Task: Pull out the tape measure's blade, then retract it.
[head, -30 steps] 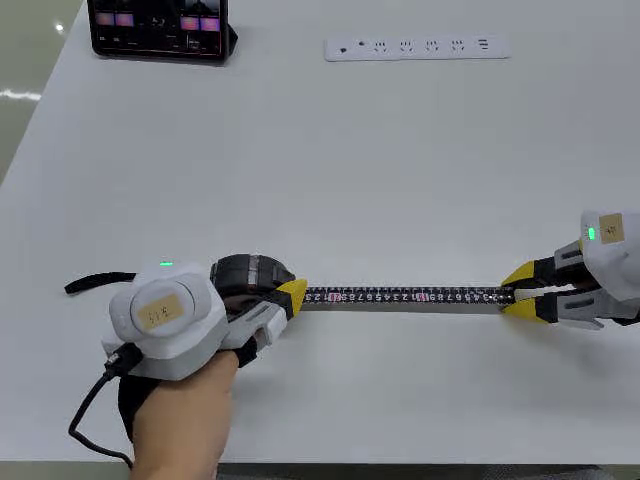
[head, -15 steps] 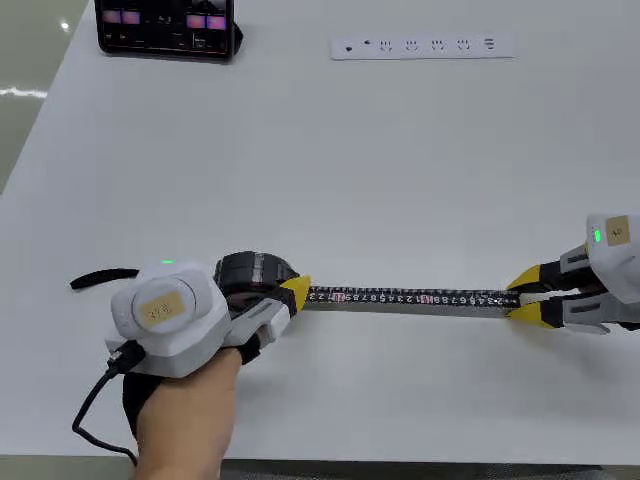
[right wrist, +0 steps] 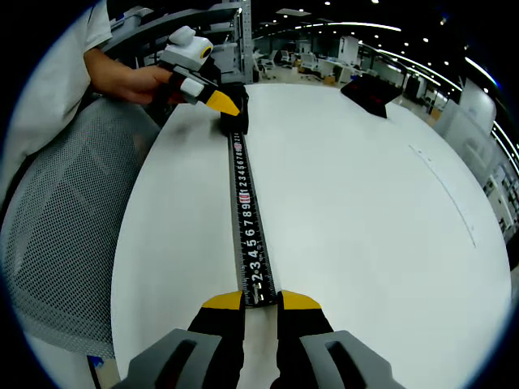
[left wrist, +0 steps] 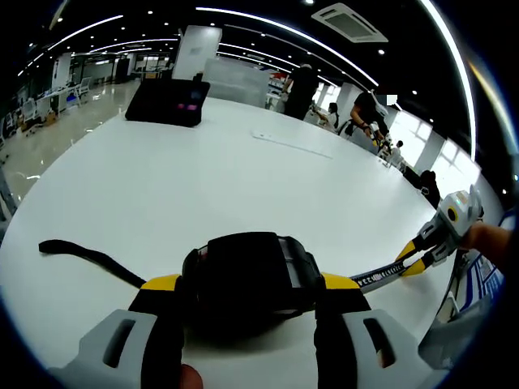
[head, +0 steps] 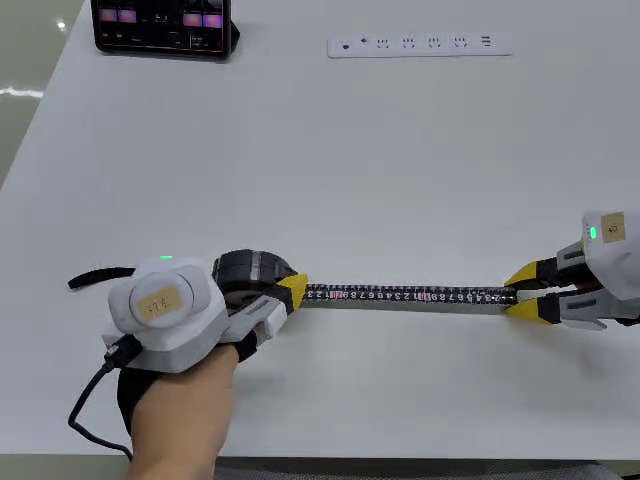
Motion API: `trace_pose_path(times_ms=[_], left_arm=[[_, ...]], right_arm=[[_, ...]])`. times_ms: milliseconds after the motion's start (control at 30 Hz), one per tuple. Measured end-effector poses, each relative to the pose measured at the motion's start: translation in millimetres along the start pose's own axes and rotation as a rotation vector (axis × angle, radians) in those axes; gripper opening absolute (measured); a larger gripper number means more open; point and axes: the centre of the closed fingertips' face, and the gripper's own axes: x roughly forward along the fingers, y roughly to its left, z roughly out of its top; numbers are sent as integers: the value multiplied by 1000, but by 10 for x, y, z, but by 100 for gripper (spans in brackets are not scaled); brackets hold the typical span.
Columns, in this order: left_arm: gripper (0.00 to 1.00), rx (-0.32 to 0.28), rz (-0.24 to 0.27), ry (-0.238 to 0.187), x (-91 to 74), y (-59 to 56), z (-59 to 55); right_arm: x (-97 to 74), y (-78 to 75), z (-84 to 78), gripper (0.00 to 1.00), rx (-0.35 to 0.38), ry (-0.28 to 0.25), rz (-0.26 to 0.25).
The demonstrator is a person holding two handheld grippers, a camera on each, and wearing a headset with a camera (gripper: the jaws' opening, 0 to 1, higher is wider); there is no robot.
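Your left hand-held gripper (head: 268, 285) is clamped on the black tape measure case (head: 250, 270), which sits on the white counter (head: 350, 180) near its front edge. Your right hand-held gripper (head: 525, 297) is pinched narrow on the free end of the blade (head: 410, 296). The blade runs out straight between the two, low over the counter. From the head view the far jaw of the left hand-held gripper is hidden behind the case. The left gripper view makes it plain, with a yellow-tipped jaw pressed against each side of the case (left wrist: 247, 275). That view also takes in the black wrist strap (left wrist: 89, 255) trailing off to the left and the right hand-held gripper (left wrist: 415, 261) at the blade's far end. The right gripper view looks down the blade (right wrist: 247, 235), where the printed numbers can be read, with the tip caught between the two yellow jaw ends. It also shows a mesh chair back (right wrist: 57, 227) beside the counter and your other hand (right wrist: 134, 81) at the case. A white power strip (head: 418, 45) and a dark tablet (head: 165, 25) lie at the far side of the counter, well apart from the tape measure.
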Motion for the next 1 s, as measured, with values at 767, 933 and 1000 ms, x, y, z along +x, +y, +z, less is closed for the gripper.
trace_pose_path(times_ms=[767,933,1000], left_arm=[[60,-13,-18,7,-12,5,-5],[60,-20,-27,1,-17,6,-4],[60,-25,-29,-1,-17,8,-4]], right_arm=[[75,4,182,11,-5,-34,13],[108,-8,238,11,-9,-46,9],[121,-8,270,11,-6,-56,10]])
